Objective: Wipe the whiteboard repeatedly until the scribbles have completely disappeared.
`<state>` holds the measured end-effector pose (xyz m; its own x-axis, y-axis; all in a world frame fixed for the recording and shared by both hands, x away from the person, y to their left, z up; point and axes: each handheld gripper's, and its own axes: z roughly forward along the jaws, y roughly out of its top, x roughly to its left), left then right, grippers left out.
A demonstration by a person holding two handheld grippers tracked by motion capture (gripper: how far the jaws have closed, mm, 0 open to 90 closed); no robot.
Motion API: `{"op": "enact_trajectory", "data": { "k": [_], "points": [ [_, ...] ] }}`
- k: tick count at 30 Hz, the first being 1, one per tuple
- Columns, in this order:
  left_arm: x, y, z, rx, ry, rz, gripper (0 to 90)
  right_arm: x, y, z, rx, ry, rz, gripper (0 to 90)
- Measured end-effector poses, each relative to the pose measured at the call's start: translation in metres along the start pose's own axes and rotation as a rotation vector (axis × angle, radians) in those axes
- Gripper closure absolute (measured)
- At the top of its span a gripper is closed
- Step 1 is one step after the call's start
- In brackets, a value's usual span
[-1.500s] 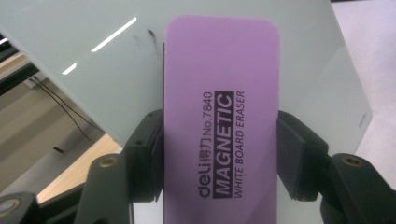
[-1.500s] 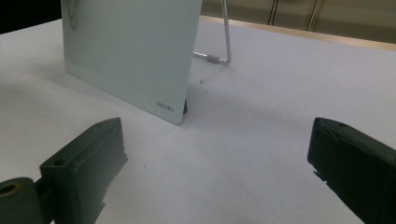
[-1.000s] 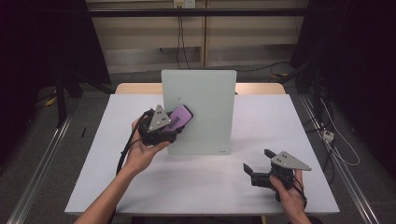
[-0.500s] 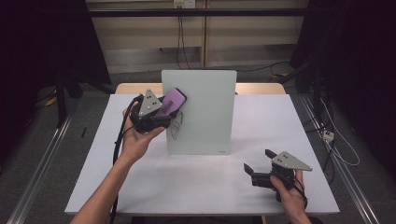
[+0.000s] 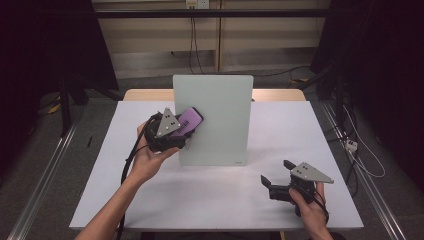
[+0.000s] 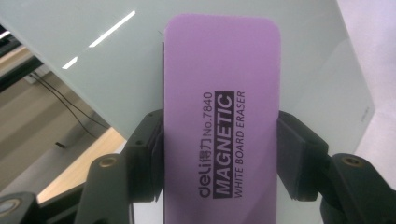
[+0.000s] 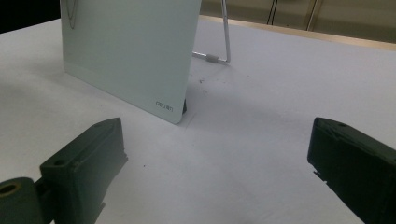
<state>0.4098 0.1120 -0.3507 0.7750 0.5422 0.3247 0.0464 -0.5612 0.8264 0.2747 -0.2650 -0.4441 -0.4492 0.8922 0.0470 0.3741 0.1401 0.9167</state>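
A pale glass whiteboard (image 5: 215, 120) stands upright on a wire stand in the middle of the white table (image 5: 300, 130). My left gripper (image 5: 187, 125) is shut on a purple magnetic whiteboard eraser (image 5: 190, 119), held against the board's left part. In the left gripper view the eraser (image 6: 219, 126) is clamped between both jaws with the board (image 6: 107, 70) right behind it. My right gripper (image 5: 276, 178) rests open on the table at the front right, nothing between its jaws. The right gripper view has the board's lower corner (image 7: 135, 60) and its wire stand (image 7: 225, 42) ahead.
The table's front and right parts are bare white surface. Behind the table run cables and a low wall. A metal rail (image 5: 45, 175) runs along the floor on the left, and loose cables (image 5: 355, 150) lie on the right floor.
My left gripper with the eraser rose toward the board's upper left, then came back down and right across the board. The right gripper has not moved.
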Motion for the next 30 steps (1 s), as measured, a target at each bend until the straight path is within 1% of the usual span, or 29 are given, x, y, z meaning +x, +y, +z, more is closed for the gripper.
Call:
{"op": "enact_trajectory", "data": {
  "k": [3, 4, 6, 7, 10, 13, 16, 17, 18, 19, 21, 24, 25, 27, 28, 30],
  "points": [
    [-0.004, -0.003, 0.002, 0.015, -0.011, 0.016, 41.3, 0.0, 0.0, 0.0, 0.0, 0.0, 0.0, 3.8],
    [-0.005, -0.004, 0.003, 0.017, -0.014, 0.015, 41.3, 0.0, 0.0, 0.0, 0.0, 0.0, 0.0, 3.8],
    [-0.008, -0.006, 0.004, 0.028, -0.019, 0.025, 41.3, 0.0, 0.0, 0.0, -0.001, -0.001, -0.001, 3.8],
    [-0.011, -0.008, 0.005, 0.03, -0.022, 0.021, 41.3, 0.0, 0.0, 0.0, 0.0, -0.002, -0.001, 3.8],
    [-0.016, -0.011, 0.007, 0.047, -0.034, 0.042, 41.3, 0.0, 0.0, 0.0, 0.001, -0.001, -0.002, 3.8],
    [-0.021, -0.015, 0.01, 0.056, -0.047, 0.045, 41.3, 0.0, 0.0, 0.0, 0.0, -0.002, -0.002, 3.8],
    [-0.026, -0.018, 0.013, 0.076, -0.062, 0.056, 41.3, 0.0, 0.0, 0.0, 0.001, -0.002, -0.002, 3.8],
    [-0.027, -0.02, 0.013, 0.086, -0.07, 0.065, 41.3, 0.0, 0.0, 0.0, 0.0, -0.002, -0.002, 3.8],
    [-0.029, -0.022, 0.015, 0.087, -0.078, 0.06, 41.3, 0.0, 0.0, 0.0, 0.0, -0.002, -0.003, 3.8],
    [-0.03, -0.023, 0.015, 0.098, -0.085, 0.067, 41.3, 0.0, 0.0, 0.0, 0.0, -0.002, -0.002, 3.8],
    [-0.032, -0.025, 0.017, 0.104, -0.096, 0.064, 41.2, 0.0, 0.0, 0.0, 0.0, -0.003, -0.002, 3.8],
    [-0.026, -0.022, 0.016, 0.114, -0.128, 0.055, 41.3, 0.0, 0.0, 0.0, 0.0, -0.002, -0.002, 3.8],
    [-0.025, -0.02, 0.016, 0.112, -0.129, 0.054, 41.3, 0.0, 0.0, 0.001, 0.0, -0.002, -0.003, 3.8],
    [-0.021, -0.014, 0.014, 0.105, -0.114, 0.056, 41.3, 0.0, 0.0, 0.001, 0.002, -0.002, -0.003, 3.8],
    [-0.018, -0.01, 0.012, 0.094, -0.098, 0.049, 41.3, 0.0, 0.0, 0.001, 0.0, -0.001, -0.002, 3.8],
    [-0.01, -0.002, 0.008, 0.078, -0.083, 0.026, 41.3, 0.0, 0.0, 0.001, -0.001, -0.003, 0.0, 3.8]
  ]
}}
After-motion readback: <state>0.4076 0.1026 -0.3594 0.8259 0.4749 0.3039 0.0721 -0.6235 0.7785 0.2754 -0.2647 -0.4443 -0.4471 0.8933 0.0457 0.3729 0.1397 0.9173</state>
